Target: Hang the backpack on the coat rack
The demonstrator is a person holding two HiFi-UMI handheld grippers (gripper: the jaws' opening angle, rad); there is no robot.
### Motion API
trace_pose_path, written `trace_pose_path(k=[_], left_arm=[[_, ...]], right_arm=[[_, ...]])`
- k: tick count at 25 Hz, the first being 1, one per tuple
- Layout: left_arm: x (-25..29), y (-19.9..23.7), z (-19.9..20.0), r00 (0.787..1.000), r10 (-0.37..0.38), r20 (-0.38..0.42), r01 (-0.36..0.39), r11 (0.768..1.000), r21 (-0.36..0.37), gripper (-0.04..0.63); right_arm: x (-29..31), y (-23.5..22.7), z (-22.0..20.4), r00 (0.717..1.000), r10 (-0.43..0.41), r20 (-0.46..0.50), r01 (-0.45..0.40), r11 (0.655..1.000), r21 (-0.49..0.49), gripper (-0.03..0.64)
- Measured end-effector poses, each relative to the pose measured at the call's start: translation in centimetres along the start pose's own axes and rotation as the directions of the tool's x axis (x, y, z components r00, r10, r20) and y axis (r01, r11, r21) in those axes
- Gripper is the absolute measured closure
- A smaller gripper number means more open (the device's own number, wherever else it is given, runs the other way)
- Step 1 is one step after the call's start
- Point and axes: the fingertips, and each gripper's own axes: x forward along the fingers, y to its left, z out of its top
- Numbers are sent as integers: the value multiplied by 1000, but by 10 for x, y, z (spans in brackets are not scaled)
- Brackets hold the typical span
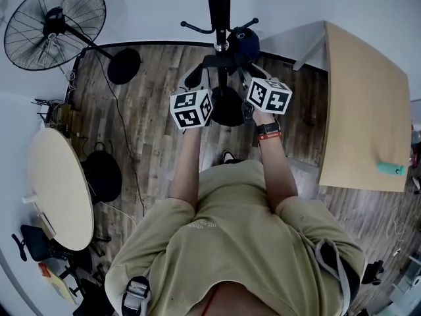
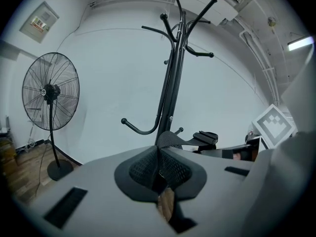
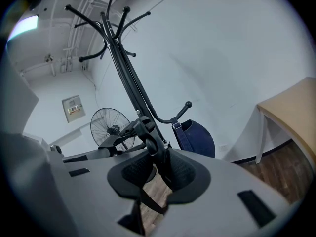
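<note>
Left gripper view has the left gripper (image 2: 165, 181) pinched shut on a black mesh strap (image 2: 170, 141) that runs off right to a buckle (image 2: 205, 138). Straight ahead is the black coat rack (image 2: 173, 73), with a pedestal fan (image 2: 49, 90) off to its left. No bag body in this one, though.

Right gripper view is where you actually see it. The right gripper (image 3: 160, 174) is also clamped on the strap, which rises out of its jaws and stretches across toward the other gripper. Behind that, the backpack (image 3: 197, 138) sits right up against the rack's pole, just under a low hook (image 3: 186, 105). It's dark navy and rounded, with a grey-edged strap going up toward that hook arm. Can't tell if it's really resting on the hook.

Head view adds the layout. Both grippers are held up close together in front of the rack, over wood flooring. A rectangular wooden table (image 1: 362, 104) is on the right and a round table (image 1: 59, 189) on the left.
</note>
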Motion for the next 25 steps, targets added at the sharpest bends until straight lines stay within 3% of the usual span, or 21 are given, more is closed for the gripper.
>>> trace_pose_path(k=[25], left_arm=[[34, 15, -41, 996, 4, -85, -6, 1000, -17, 569]], right_arm=[[38, -23, -32, 995, -18, -96, 18, 1000, 2, 514]])
